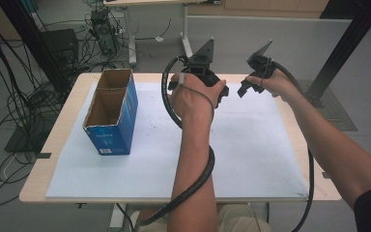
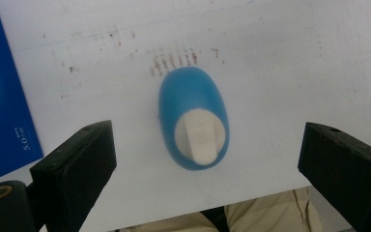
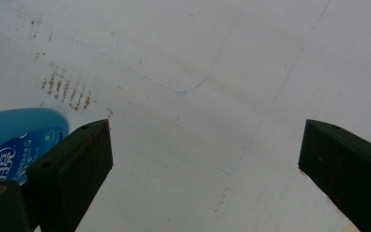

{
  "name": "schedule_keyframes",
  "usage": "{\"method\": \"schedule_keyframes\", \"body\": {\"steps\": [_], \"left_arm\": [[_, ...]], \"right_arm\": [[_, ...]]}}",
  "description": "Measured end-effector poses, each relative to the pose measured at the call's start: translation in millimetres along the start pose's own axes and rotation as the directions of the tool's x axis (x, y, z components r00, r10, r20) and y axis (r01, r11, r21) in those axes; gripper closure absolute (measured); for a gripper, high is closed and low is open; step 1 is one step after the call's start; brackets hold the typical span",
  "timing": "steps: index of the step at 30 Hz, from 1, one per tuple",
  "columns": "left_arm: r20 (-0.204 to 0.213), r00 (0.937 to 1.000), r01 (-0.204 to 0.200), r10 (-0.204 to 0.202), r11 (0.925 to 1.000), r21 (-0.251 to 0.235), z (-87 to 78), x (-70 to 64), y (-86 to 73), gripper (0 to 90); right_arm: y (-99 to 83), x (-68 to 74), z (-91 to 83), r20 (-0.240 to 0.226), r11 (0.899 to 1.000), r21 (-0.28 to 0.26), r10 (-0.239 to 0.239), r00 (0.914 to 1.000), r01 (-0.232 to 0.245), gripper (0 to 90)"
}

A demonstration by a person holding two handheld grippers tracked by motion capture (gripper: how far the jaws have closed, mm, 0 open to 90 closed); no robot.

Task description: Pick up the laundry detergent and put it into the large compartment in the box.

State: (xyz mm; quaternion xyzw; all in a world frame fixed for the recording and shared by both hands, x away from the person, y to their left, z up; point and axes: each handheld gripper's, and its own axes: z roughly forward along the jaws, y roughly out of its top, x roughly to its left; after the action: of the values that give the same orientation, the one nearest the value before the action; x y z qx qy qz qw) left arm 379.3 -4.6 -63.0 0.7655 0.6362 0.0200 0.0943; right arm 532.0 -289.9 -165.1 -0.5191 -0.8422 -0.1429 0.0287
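Note:
A blue bottle [image 2: 192,94] with a white cap [image 2: 199,136] lies on the white mat [image 2: 270,72], cap end toward the camera. My left gripper [image 2: 206,137] hovers over it, open, with a jaw on either side and neither touching it. In the high view the left gripper [image 1: 221,90] is held at the far middle of the mat [image 1: 251,145], and the hand hides the bottle. My right gripper [image 1: 244,88] hangs just to its right, also open. In the right gripper view the bottle [image 3: 17,137] and its printed label sit at the left edge, outside the right gripper [image 3: 205,130].
An open blue cardboard box [image 1: 111,113] stands on the left part of the mat; its side shows as the blue box [image 2: 0,96] in the left gripper view. The wooden table edge [image 1: 34,188] frames the mat. Cables and a black stand crowd the floor at left.

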Motion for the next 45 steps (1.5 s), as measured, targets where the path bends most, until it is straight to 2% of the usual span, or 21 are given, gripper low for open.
{"method": "schedule_keyframes", "body": {"steps": [14,28,45], "left_arm": [[0.001,1.0,0.004,-0.004,1.0,0.003,3.8,0.1,1.8,6.7],[0.009,0.9999,0.011,-0.011,0.9998,0.019,19.4,1.3,3.9,6.5],[-0.003,0.9998,0.019,-0.019,0.9989,0.044,36.0,0.5,6.4,6.5]], "right_arm": [[0.8,0.3,0.7,0.001,1.0,0.002,-0.002,1.0,0.002,4.9],[0.5,-1.0,0.8,0.0,1.0,0.002,-0.002,1.0,0.002,4.9],[-0.2,-1.1,3.3,-0.002,1.0,0.003,-0.001,1.0,0.001,4.9]]}}
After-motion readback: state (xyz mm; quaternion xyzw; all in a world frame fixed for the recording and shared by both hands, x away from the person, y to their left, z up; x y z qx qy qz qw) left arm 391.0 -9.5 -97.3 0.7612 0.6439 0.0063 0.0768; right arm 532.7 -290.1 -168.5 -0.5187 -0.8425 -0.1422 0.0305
